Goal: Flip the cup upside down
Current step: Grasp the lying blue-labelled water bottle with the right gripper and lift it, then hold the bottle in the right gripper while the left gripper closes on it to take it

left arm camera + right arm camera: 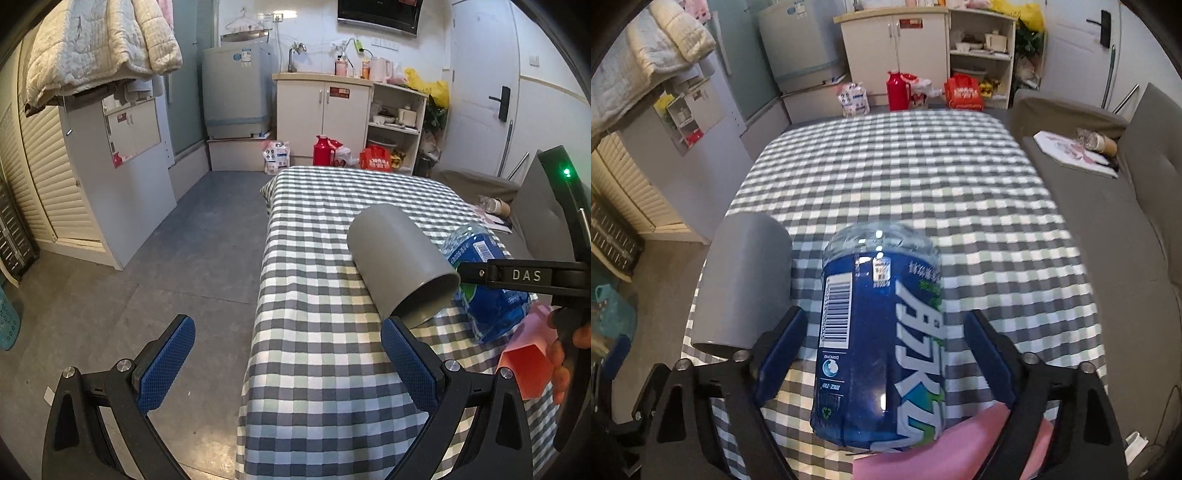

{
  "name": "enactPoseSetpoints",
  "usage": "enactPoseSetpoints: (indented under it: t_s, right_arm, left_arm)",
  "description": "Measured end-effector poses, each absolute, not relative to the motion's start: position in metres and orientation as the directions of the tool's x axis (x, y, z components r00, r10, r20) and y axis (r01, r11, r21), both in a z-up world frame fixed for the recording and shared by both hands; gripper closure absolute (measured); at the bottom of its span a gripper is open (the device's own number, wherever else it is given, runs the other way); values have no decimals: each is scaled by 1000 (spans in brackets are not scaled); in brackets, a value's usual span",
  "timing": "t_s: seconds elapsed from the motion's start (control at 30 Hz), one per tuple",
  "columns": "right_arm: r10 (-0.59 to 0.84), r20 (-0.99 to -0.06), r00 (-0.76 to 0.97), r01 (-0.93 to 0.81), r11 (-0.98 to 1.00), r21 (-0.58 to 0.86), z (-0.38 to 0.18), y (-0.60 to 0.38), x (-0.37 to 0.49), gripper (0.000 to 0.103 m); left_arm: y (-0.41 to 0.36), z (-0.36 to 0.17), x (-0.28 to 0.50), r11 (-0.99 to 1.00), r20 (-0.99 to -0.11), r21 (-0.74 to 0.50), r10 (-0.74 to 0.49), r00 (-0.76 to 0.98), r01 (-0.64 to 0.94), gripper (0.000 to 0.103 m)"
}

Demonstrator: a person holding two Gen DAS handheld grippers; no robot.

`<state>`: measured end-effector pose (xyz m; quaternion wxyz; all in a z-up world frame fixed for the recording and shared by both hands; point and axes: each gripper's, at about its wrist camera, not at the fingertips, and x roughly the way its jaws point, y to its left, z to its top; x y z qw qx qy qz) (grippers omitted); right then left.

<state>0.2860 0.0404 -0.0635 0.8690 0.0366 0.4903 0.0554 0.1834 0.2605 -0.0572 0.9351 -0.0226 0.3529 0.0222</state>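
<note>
- There were two tongs: the left gripper (287,365) hung released, its blue pads (166,363) wide apart over the table edge with nothing between them.
- The right gripper (886,354) was also released, its jaws straddling the bottle with cloth showing on both sides.
- One cup (400,260), plain grey, smooth and handleless, lay tipped over on the checked tablecloth (317,369). Its base pointed away and its open mouth faced the tongs.
- The cup sat just beside the bottle, outside the right gripper's left finger; whether that finger touched it could not be told.
- One blue-labelled plastic bottle (882,343) lay lengthwise, its near end over one pink box (945,450).
</note>
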Motion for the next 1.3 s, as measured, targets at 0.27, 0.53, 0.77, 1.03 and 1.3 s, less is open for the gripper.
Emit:
enactPoseSetpoints:
  t_s: [0.27, 0.53, 0.77, 1.03, 1.3]
  right_arm:
    - [167, -824, 542, -77, 986, 149, -44, 42, 281, 39]
    - [212, -771, 600, -115, 977, 180, 15, 54, 232, 39]
    - [192, -806, 560, -121, 981, 150, 6, 76, 156, 39]
    - [184, -842, 506, -118, 983, 144, -38, 87, 118, 39]
    - [182, -860, 477, -118, 983, 142, -63, 84, 118, 39]
  left_arm:
    - [262, -48, 173, 998, -658, -7, 38, 752, -57, 0]
    - [265, -15, 146, 997, -627, -5, 56, 777, -75, 0]
    - [272, 5, 103, 996, -605, -42, 36, 795, -77, 0]
    - [280, -9, 79, 995, -626, -45, 41, 779, -89, 0]
    - [285, -40, 83, 994, -689, -60, 25, 724, -92, 0]
